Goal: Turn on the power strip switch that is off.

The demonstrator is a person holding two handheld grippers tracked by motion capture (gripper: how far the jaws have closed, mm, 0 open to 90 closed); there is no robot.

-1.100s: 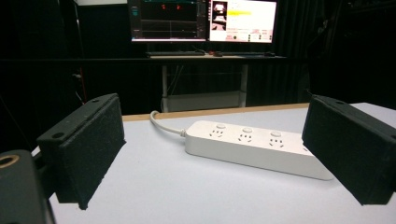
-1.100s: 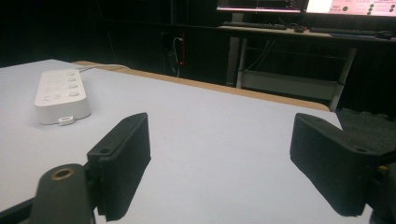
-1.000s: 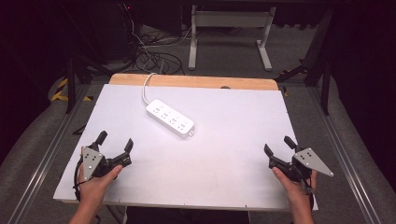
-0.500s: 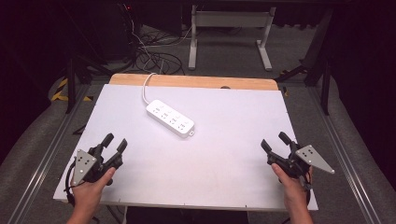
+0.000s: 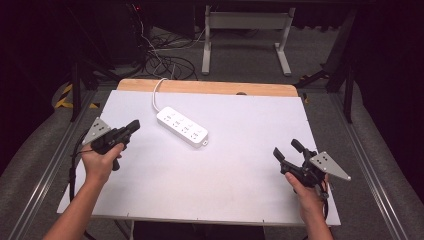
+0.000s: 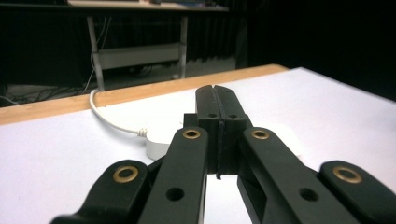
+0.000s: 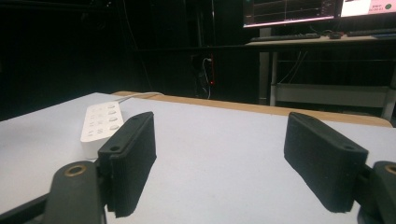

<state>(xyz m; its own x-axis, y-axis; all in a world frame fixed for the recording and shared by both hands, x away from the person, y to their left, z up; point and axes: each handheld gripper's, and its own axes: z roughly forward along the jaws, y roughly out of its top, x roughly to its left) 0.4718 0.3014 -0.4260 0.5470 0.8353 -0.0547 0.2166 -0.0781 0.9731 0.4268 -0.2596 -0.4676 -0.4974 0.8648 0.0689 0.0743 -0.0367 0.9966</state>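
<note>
A white power strip [image 5: 182, 127] lies flat on the white table top [image 5: 240, 150], left of centre, its cable [image 5: 157, 93] running to the far edge. My left gripper [image 5: 133, 125] is held just left of the strip, shut with nothing between its jaws; in the left gripper view its closed tip [image 6: 216, 93] points at the strip [image 6: 159, 140]. At the table's near right corner my right gripper [image 5: 286, 150] stands open and empty. From the right gripper view the strip [image 7: 100, 121] lies far to the left, beyond the left pad [image 7: 133, 156].
A wooden strip [image 5: 210, 88] borders the table's far edge. Behind it stand a metal desk frame [image 5: 245, 35] and loose cables [image 5: 160, 62] on the floor. A monitor [image 7: 299, 9] glows in the background of the right gripper view.
My left gripper has closed and moved forward and right, up to the power strip. The right gripper has shifted slightly and stays open.
</note>
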